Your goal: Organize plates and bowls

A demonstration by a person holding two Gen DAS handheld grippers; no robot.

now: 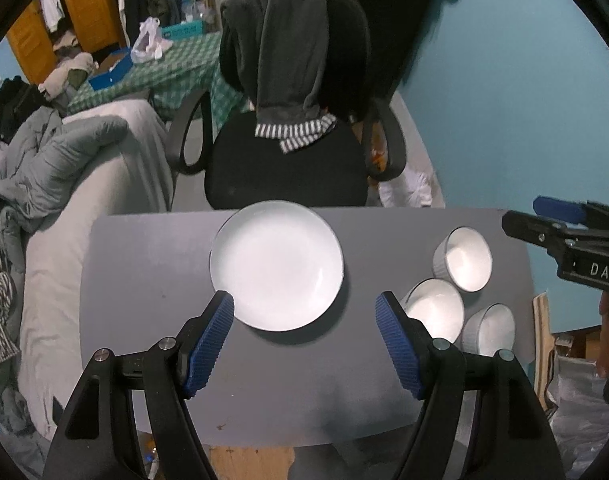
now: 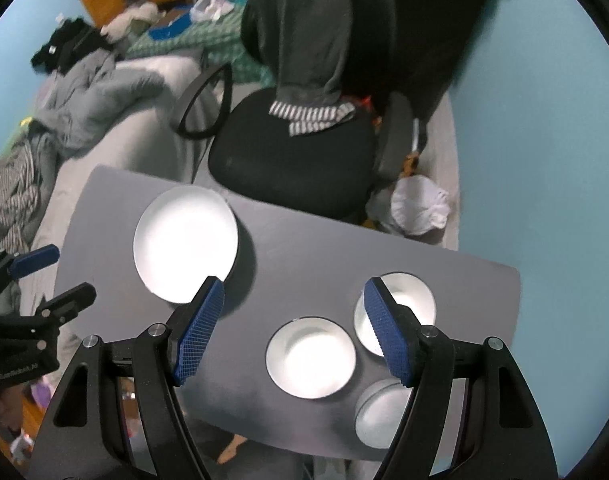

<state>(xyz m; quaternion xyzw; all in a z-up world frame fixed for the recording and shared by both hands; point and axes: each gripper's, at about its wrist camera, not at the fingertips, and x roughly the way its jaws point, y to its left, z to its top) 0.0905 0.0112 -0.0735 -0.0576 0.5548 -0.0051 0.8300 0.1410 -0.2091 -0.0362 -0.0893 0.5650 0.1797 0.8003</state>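
A white plate lies on the grey table near its far edge. Three white ribbed bowls stand to its right: a far bowl, a middle bowl and a near bowl. My left gripper is open and empty, hovering above the table just short of the plate. My right gripper is open and empty above the bowls; the middle bowl lies between its fingers, the far bowl behind its right finger, the near bowl below. The plate is to its left.
A black office chair draped with grey clothing stands just beyond the table's far edge. A bed with grey bedding lies to the left. A blue wall is to the right. The right gripper's body shows at the right edge.
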